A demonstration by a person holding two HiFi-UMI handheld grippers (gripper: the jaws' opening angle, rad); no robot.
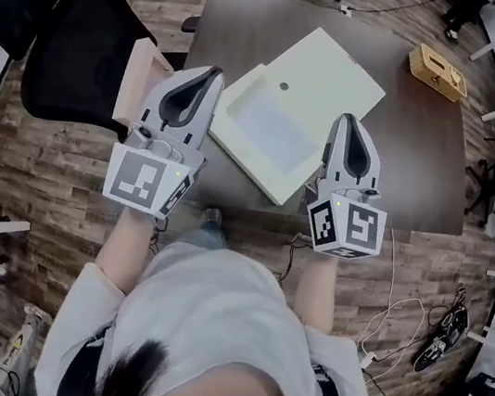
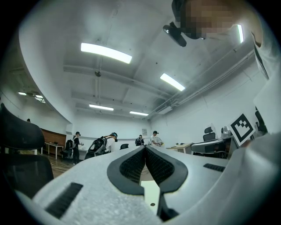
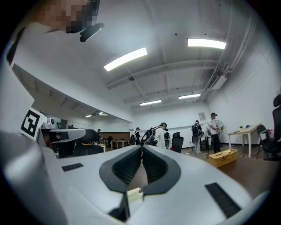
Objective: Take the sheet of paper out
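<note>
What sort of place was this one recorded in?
Probably an open-plan office or lab: mesh office chair, dark table, loose cables on the wood floor, ceiling strip lights.

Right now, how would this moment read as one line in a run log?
left tool: shut, empty | right tool: shut, empty | sheet: in open folder on table

Dark brown table (image 1: pixel 422 165), pale folder (image 1: pixel 334 75) at centre, wooden box (image 1: pixel 438 71) far right
</note>
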